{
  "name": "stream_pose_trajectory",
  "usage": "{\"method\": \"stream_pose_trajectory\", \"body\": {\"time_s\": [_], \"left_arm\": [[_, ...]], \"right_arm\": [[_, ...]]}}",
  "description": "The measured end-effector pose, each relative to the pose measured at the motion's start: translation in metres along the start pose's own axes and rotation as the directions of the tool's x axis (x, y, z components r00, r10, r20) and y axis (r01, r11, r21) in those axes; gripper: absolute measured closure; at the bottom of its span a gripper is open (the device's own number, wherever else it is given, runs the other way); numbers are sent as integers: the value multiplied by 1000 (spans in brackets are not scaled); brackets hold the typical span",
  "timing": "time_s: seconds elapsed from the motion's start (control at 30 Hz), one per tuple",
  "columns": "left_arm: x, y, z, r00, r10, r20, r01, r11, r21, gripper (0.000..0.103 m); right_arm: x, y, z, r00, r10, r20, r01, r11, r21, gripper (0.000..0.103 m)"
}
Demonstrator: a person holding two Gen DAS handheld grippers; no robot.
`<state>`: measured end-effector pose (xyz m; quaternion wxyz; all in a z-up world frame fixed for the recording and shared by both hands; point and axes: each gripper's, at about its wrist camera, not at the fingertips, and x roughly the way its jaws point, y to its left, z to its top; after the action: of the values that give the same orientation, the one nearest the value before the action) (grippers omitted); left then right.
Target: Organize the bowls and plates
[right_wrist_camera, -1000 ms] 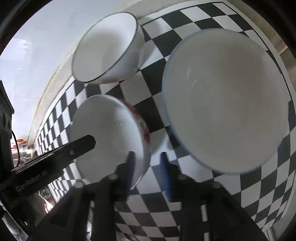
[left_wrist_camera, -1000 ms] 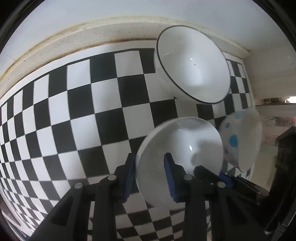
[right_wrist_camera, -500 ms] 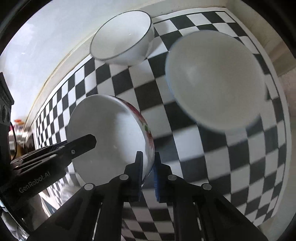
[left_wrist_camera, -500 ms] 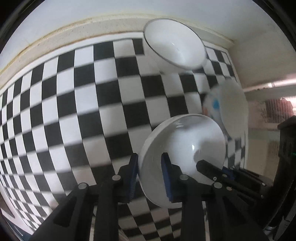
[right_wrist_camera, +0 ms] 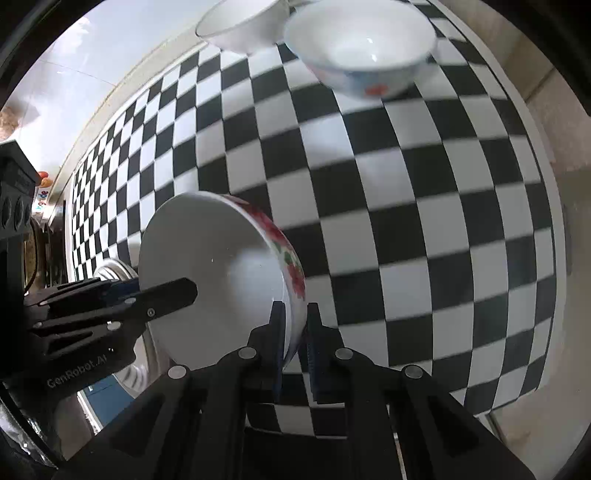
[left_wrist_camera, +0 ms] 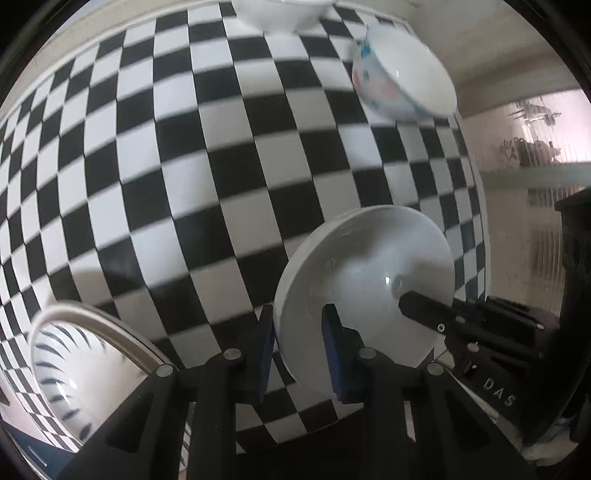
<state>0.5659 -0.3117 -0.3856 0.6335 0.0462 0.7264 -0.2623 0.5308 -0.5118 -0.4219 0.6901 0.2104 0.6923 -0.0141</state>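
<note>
Bowl in the middle of both views — the red-flowered bowl (right_wrist_camera: 221, 273) is held off the checkered table (right_wrist_camera: 424, 221) by both tools at once. The right gripper (right_wrist_camera: 294, 339) has its blue pads clamped tight on the near rim, low centre of the right view; the left gripper (left_wrist_camera: 297, 343) is pinched on the opposite rim, low centre of the left view, one pad inside the bowl and one outside. Neither set of jaws has any spare opening.

To carry it well, my judgement is that both hands should travel together and level, since the bowl hangs tilted on two thin rim grips and could twist if one hand leads. A likely landing spot is the striped dish (left_wrist_camera: 74, 369) at the lower left of the left view — lower gently, release one side only once it rests.

It looks glossy and white inside, with red flowers and green leaves on the outer wall. At the top of the right view sit a blue-patterned bowl (right_wrist_camera: 362, 59) and a dark-rimmed bowl (right_wrist_camera: 240, 26), close together.
</note>
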Motion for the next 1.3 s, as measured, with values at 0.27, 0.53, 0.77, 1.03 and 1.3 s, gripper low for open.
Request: {"method": "stream_pose_trajectory", "body": {"time_s": [0.27, 0.53, 0.77, 1.03, 1.3], "left_arm": [[17, 4, -18, 999, 20, -35, -20, 1000, -4, 80], [36, -5, -17, 999, 30, -44, -31, 999, -17, 80], [33, 2, -20, 998, 32, -59, -33, 999, -20, 80], [13, 12, -27, 998, 46, -34, -48, 997, -61, 80], [-44, 11, -23, 990, 101, 95, -94, 993, -74, 79]], "right_arm": [[23, -7, -18, 1000, -15, -25, 14, 1000, -20, 92], [36, -11, -20, 999, -18, -51, 17, 1000, -26, 92], [39, -15, -16, 998, 4, -65, -5, 1000, -10, 92], [20, -35, -11, 994, 70, -81, -69, 998, 13, 91], [-34, -55, 3, 994, 111, -8, -111, 994, 19, 91]]}}
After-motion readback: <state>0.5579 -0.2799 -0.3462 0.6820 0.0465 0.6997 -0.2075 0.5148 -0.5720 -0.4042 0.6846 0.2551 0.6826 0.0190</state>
